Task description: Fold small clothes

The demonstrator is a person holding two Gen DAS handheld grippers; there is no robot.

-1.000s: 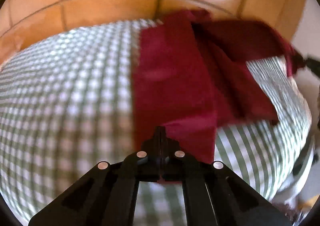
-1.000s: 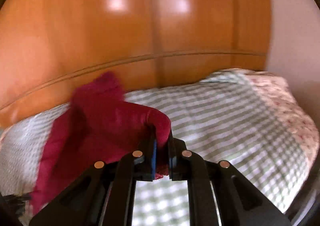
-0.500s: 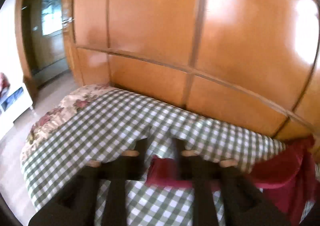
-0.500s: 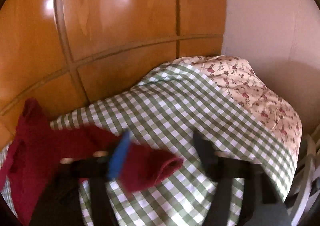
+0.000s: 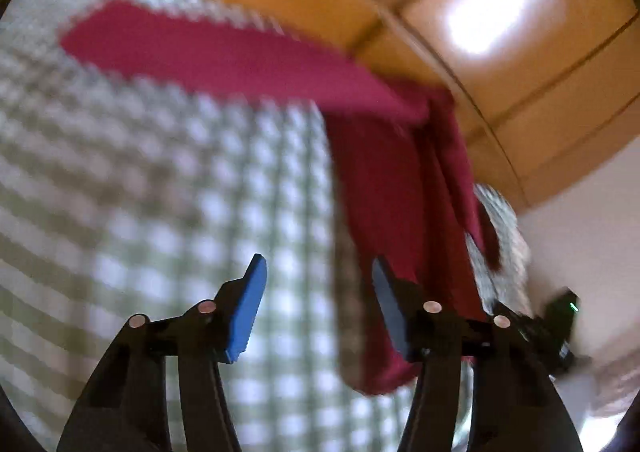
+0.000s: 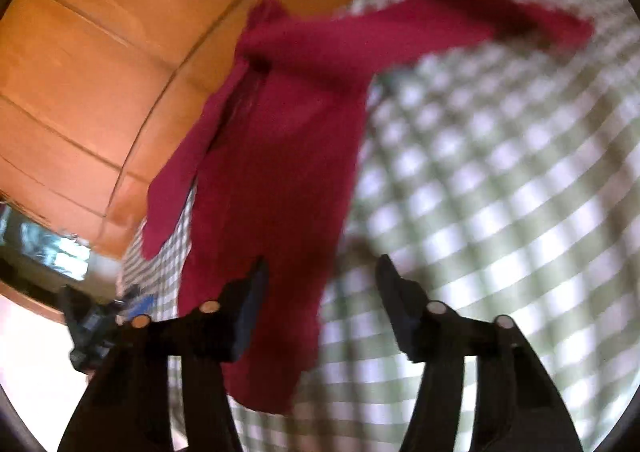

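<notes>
A dark red garment [image 5: 384,180] lies on the green-and-white checked bedcover [image 5: 160,192], spread in an L shape with one part running left and one part toward me. My left gripper [image 5: 318,276] is open and empty above the cover, its right finger over the garment's edge. In the right wrist view the same garment [image 6: 280,156] runs from the far side down under my open, empty right gripper [image 6: 320,272]. Both views are motion-blurred.
An orange wooden wardrobe [image 5: 500,52] stands behind the bed; it also shows in the right wrist view [image 6: 100,64]. The other gripper shows at the right edge of the left wrist view [image 5: 560,316] and lower left of the right wrist view [image 6: 92,324].
Both grippers opened and let go of the red garment, which now lies on the bedcover. Both cameras have swung down toward the bed.
</notes>
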